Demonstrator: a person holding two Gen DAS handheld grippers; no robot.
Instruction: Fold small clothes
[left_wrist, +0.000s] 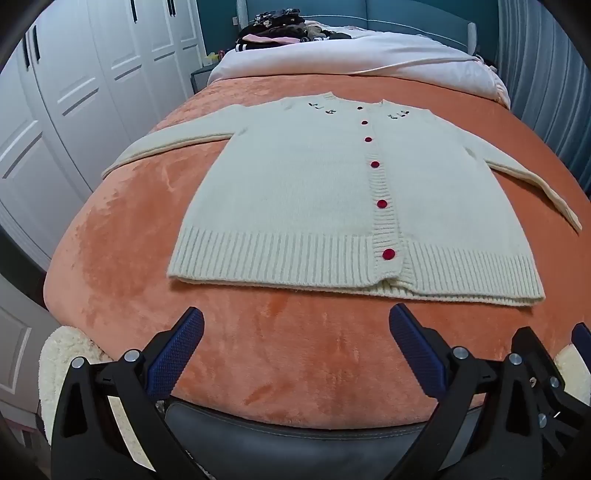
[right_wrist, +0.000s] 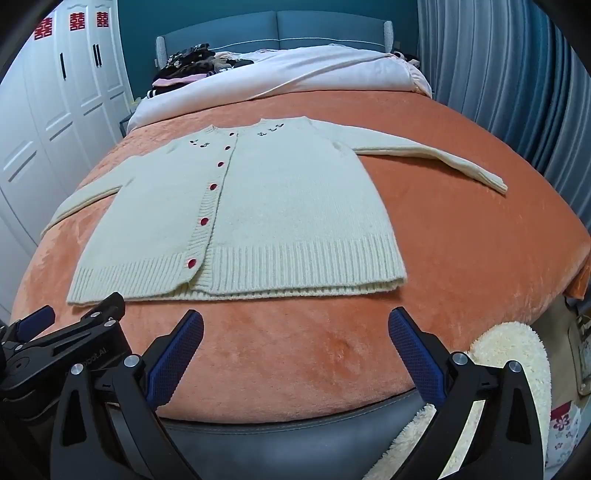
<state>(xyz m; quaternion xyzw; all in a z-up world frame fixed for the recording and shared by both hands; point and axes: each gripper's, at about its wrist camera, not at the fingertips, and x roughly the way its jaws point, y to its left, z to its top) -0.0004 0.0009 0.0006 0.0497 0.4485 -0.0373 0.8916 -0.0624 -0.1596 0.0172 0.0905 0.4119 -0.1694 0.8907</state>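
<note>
A cream knitted cardigan (left_wrist: 303, 192) (right_wrist: 266, 206) with red buttons lies flat and buttoned on the orange blanket (left_wrist: 288, 354) (right_wrist: 461, 229). Both sleeves are spread out to the sides. Its ribbed hem faces me. My left gripper (left_wrist: 295, 321) hovers open over the bare blanket just short of the hem, nothing between its blue pads. My right gripper (right_wrist: 295, 321) is open too, likewise just before the hem. The left gripper's body (right_wrist: 66, 332) shows at the left edge of the right wrist view, and part of the right gripper (left_wrist: 535, 365) at the right edge of the left wrist view.
A white duvet (left_wrist: 369, 55) and a pile of dark clothes (left_wrist: 284, 29) lie at the head of the bed. White wardrobe doors (left_wrist: 74, 92) stand on the left, blue curtains (right_wrist: 498, 74) on the right. A fluffy cream rug (right_wrist: 509, 354) lies by the bed's foot.
</note>
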